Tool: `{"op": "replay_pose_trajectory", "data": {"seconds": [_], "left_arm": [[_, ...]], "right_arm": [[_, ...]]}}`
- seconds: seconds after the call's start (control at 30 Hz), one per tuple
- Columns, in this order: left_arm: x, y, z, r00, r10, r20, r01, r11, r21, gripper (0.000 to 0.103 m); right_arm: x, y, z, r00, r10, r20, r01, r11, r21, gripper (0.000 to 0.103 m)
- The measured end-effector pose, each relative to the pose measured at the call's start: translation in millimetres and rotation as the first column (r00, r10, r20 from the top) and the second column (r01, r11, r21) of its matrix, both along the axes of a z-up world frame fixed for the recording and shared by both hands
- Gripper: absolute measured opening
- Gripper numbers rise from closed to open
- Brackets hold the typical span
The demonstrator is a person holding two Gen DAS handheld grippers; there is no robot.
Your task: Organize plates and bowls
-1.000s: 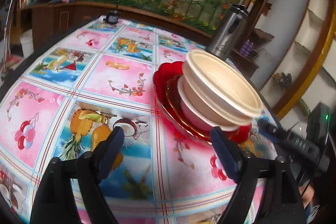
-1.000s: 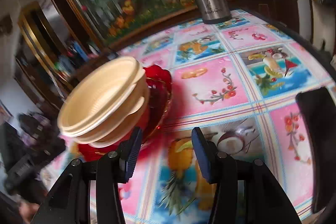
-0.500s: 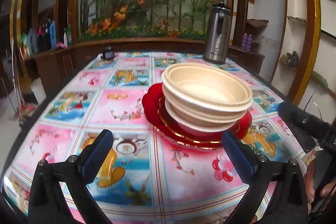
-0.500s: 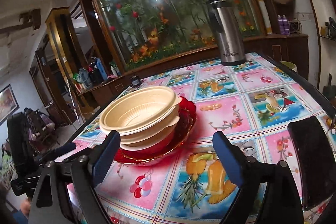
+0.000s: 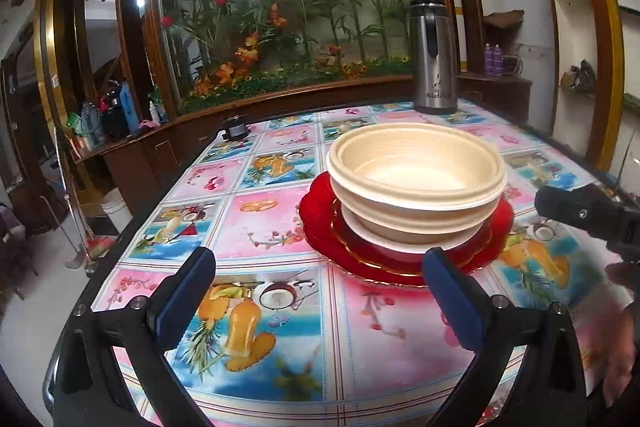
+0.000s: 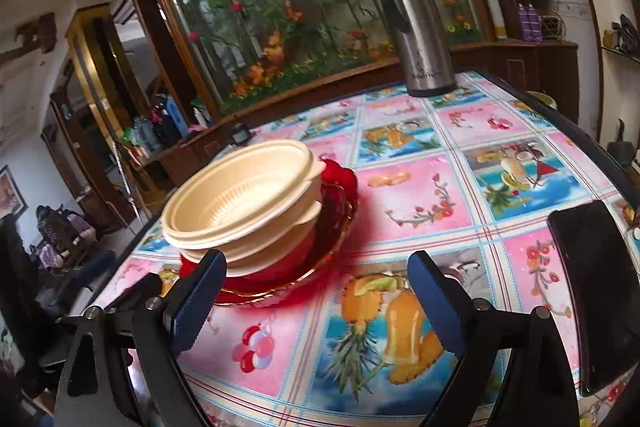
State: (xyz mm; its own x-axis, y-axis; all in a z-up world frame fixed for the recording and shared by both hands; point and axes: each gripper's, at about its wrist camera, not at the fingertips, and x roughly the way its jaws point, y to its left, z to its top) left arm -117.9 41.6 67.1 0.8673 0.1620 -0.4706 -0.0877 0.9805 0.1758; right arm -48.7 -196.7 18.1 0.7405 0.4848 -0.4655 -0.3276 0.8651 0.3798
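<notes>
A stack of cream bowls (image 5: 416,183) sits on red plates (image 5: 316,223) on the table with the fruit-print cloth. In the right wrist view the cream bowls (image 6: 244,203) lean a little on the red plates (image 6: 340,187). My left gripper (image 5: 316,295) is open and empty, above the cloth in front of the stack. My right gripper (image 6: 316,291) is open and empty, to the right front of the stack, its left finger near the plate rim. The right gripper's body (image 5: 584,215) shows at the left view's right edge.
A steel thermos (image 5: 434,55) stands at the table's far edge, before a glass case of flowers. A small dark object (image 5: 235,127) lies at the far left edge. A black phone (image 6: 596,291) lies at the right. A cabinet with bottles stands left of the table.
Both grippers have drawn back and levelled out from the stack, and their jaws have opened wider. The stack of bowls and plates stays in place.
</notes>
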Motion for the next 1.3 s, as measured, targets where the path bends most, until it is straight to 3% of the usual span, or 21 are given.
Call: {"op": "replay_pose_trajectory", "data": {"seconds": [0.33,0.73,1.13,1.3], "left_arm": [[2.5,21.0,0.0,0.998,0.01,-0.058,-0.016,0.995,-0.099,0.103],[5.2,10.9,-3.0,0.996,0.059,-0.062,-0.059,0.998,-0.002,0.103],[19.0,21.3,-9.6,0.986,0.033,-0.164,-0.044,0.997,-0.068,0.103],[20.5,20.9,-11.0,0.985,0.05,-0.165,-0.06,0.997,-0.057,0.103]], "right_arm": [[-1.7,1.9,-0.3,1.0,-0.007,-0.005,0.006,1.0,-0.016,0.095],[-0.6,4.3,-0.3,1.0,0.003,-0.011,-0.003,1.0,-0.026,0.095],[-1.0,8.3,-1.0,1.0,0.012,-0.017,-0.013,0.999,-0.039,0.095],[-0.5,8.4,-1.1,1.0,0.015,-0.019,-0.015,0.999,-0.038,0.095]]}}
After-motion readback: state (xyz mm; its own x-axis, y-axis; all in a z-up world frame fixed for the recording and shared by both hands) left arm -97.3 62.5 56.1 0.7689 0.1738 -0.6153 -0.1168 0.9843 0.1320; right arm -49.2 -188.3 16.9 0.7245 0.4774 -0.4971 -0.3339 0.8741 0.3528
